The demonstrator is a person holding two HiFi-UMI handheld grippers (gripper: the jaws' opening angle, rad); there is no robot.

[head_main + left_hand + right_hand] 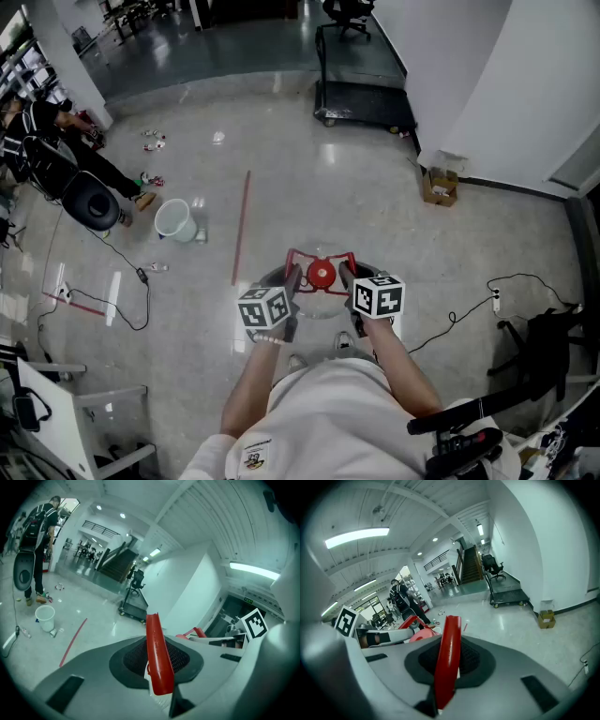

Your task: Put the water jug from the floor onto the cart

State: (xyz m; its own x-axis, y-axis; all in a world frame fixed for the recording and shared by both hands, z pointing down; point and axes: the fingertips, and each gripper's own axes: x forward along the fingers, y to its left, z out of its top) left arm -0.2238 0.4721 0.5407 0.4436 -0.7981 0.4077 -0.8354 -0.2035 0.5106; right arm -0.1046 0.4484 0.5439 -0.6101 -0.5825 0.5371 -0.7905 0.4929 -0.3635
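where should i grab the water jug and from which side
Take the water jug by the thin red handle beside its cap, one gripper each side, coming from above on the near side. The handle fits between jaws; the jug itself is too wide. The left gripper and right gripper clamp there.

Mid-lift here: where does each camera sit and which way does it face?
Head view: on the person's head, facing steeply down at the floor; shows forearms, left gripper, right gripper, and the jug's red cap between them.
Left gripper view: on that gripper, facing along its jaws, shut on the red handle, toward the cart.
Right gripper view: likewise, its jaws shut on the red handle too.
Shared: all three show the cart.
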